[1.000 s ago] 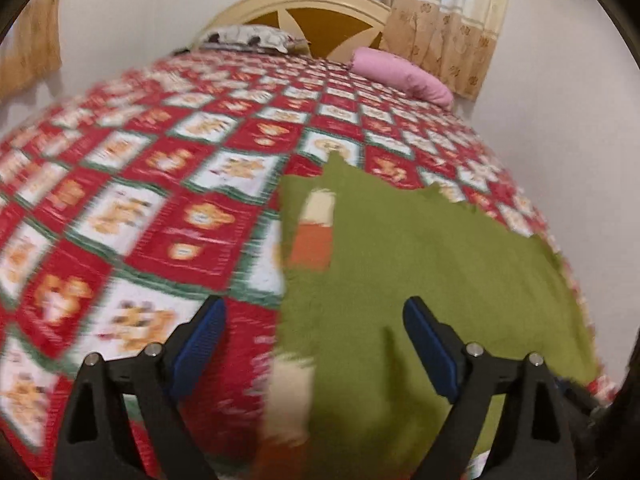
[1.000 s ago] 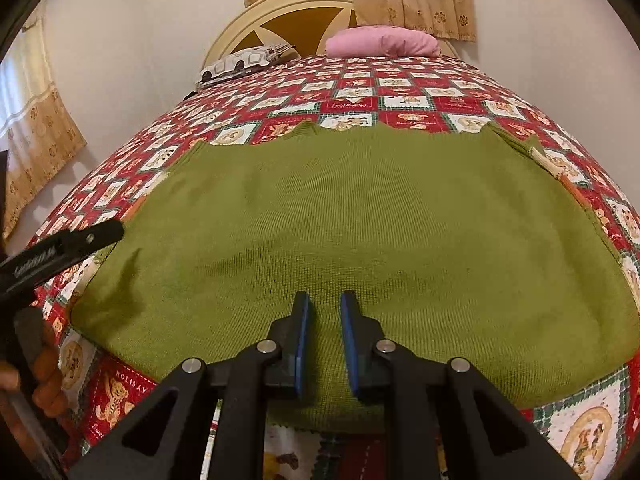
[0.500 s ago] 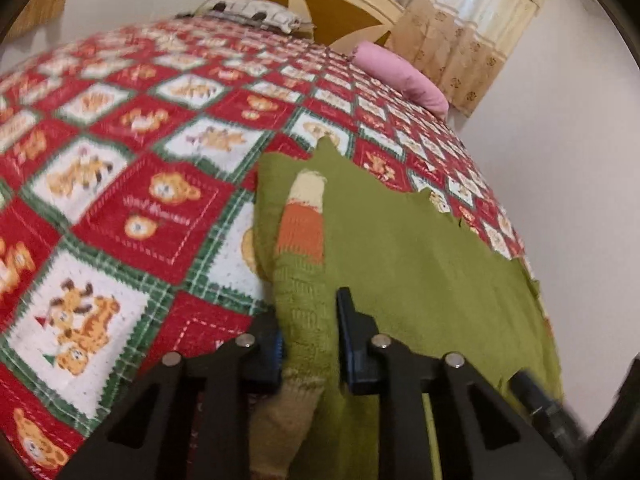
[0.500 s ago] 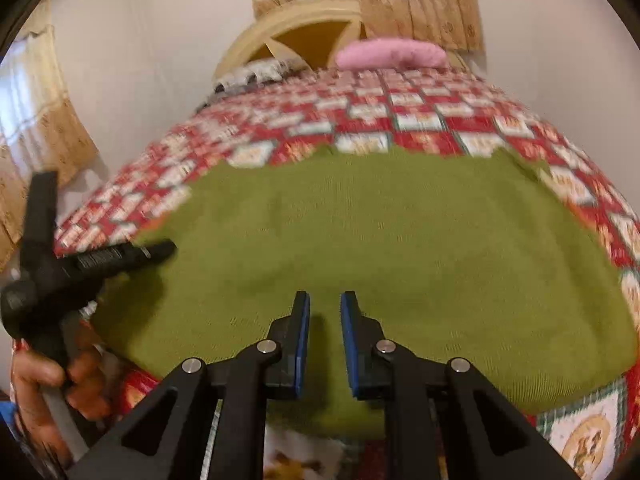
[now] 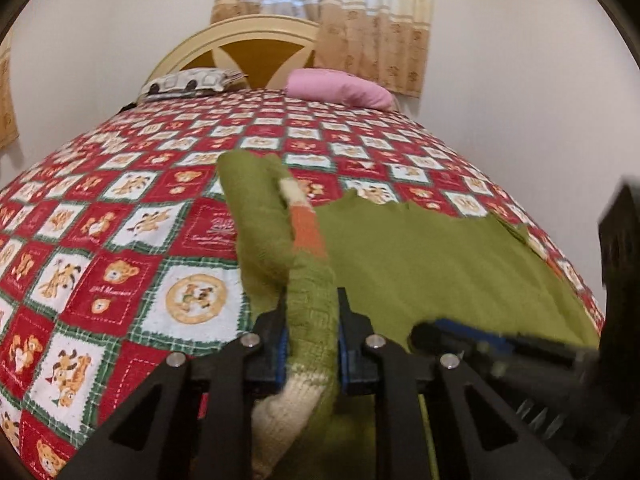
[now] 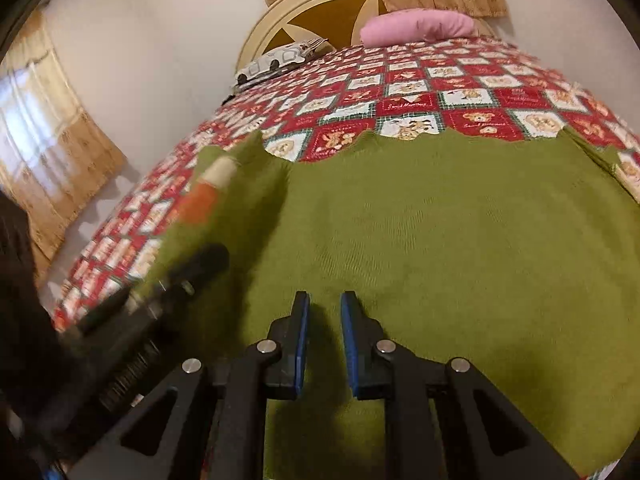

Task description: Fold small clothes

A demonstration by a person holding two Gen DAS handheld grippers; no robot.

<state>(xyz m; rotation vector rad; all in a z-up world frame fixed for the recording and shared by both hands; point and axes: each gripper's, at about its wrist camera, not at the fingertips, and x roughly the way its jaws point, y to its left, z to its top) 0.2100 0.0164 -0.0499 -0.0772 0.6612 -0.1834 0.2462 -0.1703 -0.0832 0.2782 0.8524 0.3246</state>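
Green sweater [image 6: 440, 248] is spread on the quilt [image 5: 120, 240], w/ its striped sleeve [image 5: 308, 280] clamped tight in the left gripper [image 5: 312, 344] and lifted off the bed. Right gripper [image 6: 324, 344] is over the sweater body, jaws opening, nothing between them.

I'm working in a home bedroom. A bed [image 5: 120, 208] with a red teddy-bear patchwork quilt fills my view, its rounded cream headboard [image 5: 240, 36] against the wall, a pink pillow [image 5: 340, 88] there, patterned curtains [image 5: 360, 12] behind.
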